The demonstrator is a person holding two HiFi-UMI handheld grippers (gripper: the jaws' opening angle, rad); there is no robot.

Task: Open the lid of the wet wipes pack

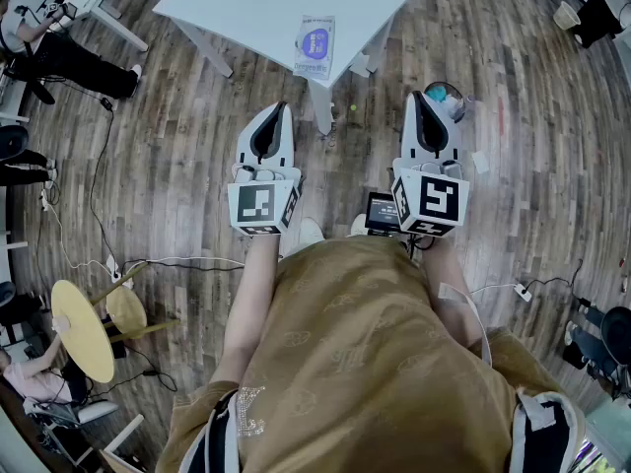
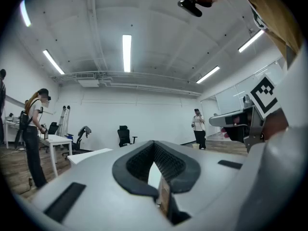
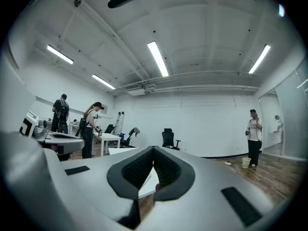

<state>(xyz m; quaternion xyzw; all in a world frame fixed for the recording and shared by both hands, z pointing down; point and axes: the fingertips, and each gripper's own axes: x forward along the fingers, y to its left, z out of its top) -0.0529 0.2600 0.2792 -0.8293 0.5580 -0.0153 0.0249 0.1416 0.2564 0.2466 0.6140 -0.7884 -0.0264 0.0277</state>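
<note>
The wet wipes pack (image 1: pixel 315 43), whitish with a purple round label, lies flat near the front edge of a white table (image 1: pixel 237 3) in the head view. Both grippers are held side by side above the wooden floor, short of the table and pointing toward it. My left gripper (image 1: pixel 279 108) is shut and holds nothing, its tip below and left of the pack. My right gripper (image 1: pixel 422 97) is also shut and holds nothing, further right. In the left gripper view (image 2: pixel 154 144) and the right gripper view (image 3: pixel 154 149) the dark pads meet at the tips. The pack shows in neither gripper view.
Cables (image 1: pixel 94 195) run across the floor at the left, beside a yellow round stool (image 1: pixel 84 328). People stand or sit at the far left (image 1: pixel 59 57). A person (image 2: pixel 198 129) and an office chair (image 2: pixel 124 134) stand by the far wall. A small bin (image 3: pixel 246 162) sits on the floor.
</note>
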